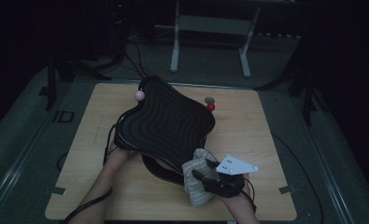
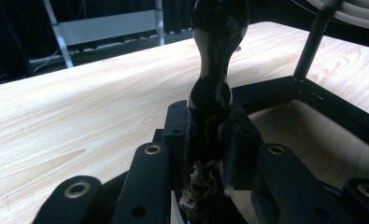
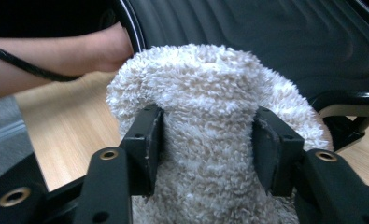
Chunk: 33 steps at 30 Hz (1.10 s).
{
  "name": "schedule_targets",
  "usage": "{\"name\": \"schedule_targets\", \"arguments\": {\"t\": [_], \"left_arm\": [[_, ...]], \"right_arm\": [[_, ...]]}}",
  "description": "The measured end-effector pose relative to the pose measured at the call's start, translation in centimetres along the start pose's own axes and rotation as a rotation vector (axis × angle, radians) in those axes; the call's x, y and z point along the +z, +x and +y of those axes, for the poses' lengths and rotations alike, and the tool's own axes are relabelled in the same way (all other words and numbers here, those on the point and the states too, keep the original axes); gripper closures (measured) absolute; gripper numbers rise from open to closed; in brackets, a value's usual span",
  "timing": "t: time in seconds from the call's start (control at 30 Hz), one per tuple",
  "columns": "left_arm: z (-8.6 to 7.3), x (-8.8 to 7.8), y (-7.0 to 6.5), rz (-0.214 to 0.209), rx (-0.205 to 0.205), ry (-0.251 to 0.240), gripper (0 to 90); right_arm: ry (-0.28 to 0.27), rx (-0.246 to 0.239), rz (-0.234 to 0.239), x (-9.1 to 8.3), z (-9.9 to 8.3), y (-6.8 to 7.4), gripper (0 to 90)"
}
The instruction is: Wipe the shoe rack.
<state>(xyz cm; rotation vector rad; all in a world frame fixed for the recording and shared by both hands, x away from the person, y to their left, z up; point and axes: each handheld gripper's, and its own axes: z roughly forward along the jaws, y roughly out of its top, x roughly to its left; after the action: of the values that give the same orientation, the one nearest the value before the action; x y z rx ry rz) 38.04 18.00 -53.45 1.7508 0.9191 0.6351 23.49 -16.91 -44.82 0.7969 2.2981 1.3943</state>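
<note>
- The black tray (image 1: pixel 166 123) with its rippled top is tipped up on edge over the middle of the counter (image 1: pixel 261 140), its ribbed face turned toward the high camera, its near edge low by the person's hands.
- In the left gripper view the tray's glossy black rim (image 2: pixel 215 70) rises straight up between the left tongs (image 2: pixel 209 154), and both pads sit tight against it: clenched on the rim.
- From above, the left hand (image 1: pixel 119 154) sits at the tray's near-left edge, tucked under the rim.
- At the tray's near-right corner there is a fluffy cream cloth (image 1: pixel 197 179), bunched, its top touching the tray's lower edge.
- The right tongs (image 1: pixel 205 179) come in from the right, and the cloth lies right between them.
- In the right gripper view the cloth (image 3: pixel 210 126) bulges up and over both pads, the pile pressed in on each side: the right tongs (image 3: pixel 205 149) are grasping the cloth, wide apart around the thick wad.
- That view also has the tray's dark ribbed face (image 3: pixel 266 42) just behind the cloth, with the other forearm (image 3: pixel 46 56) off to the left.
- The grey three-cornered plate (image 1: pixel 236 165) rides on top of the right tongs.
- Farther out, at the tray's far edge: a pink ball (image 1: pixel 139 95) by the left corner, a red ball (image 1: pixel 210 107) and a grey ball (image 1: pixel 209 100) by the right, both just beside the rim.
</note>
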Motion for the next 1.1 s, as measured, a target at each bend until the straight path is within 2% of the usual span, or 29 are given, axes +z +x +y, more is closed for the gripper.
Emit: {"name": "schedule_targets", "arguments": {"t": [0.07,0.2,0.4,0.57,0.7,1.0,1.1], "left_arm": [[-0.1,-0.2,0.1,-0.002,-0.012,-0.003,74.0],[-0.6,-1.0,0.3,-0.017,-0.018,-0.014,74.0],[-1.0,-2.3,0.2,-0.036,-0.015,-0.012,74.1],[-1.3,-3.3,-0.2,-0.054,0.005,-0.001,74.0],[-1.6,-4.1,-0.6,-0.071,-0.007,-0.004,74.0],[-2.0,-6.0,-1.8,-0.091,0.034,0.015,73.9],[-2.3,-6.5,-2.2,-0.1,0.032,0.012,73.9]], "right_arm": [[-0.007,-0.006,-0.01,0.0,-0.2,0.1,48.5],[-0.016,0.013,-0.022,-0.1,-0.3,-0.4,51.9],[-0.01,0.02,-0.049,-0.4,-0.2,-1.5,54.3],[-0.012,0.034,-0.084,-0.7,-0.2,-2.6,56.7],[-0.016,0.048,-0.106,-0.8,-0.2,-3.6,58.5],[-0.01,0.067,-0.145,-0.7,0.1,-5.6,63.7],[-0.01,0.078,-0.156,-0.6,0.3,-6.3,65.0]]}}
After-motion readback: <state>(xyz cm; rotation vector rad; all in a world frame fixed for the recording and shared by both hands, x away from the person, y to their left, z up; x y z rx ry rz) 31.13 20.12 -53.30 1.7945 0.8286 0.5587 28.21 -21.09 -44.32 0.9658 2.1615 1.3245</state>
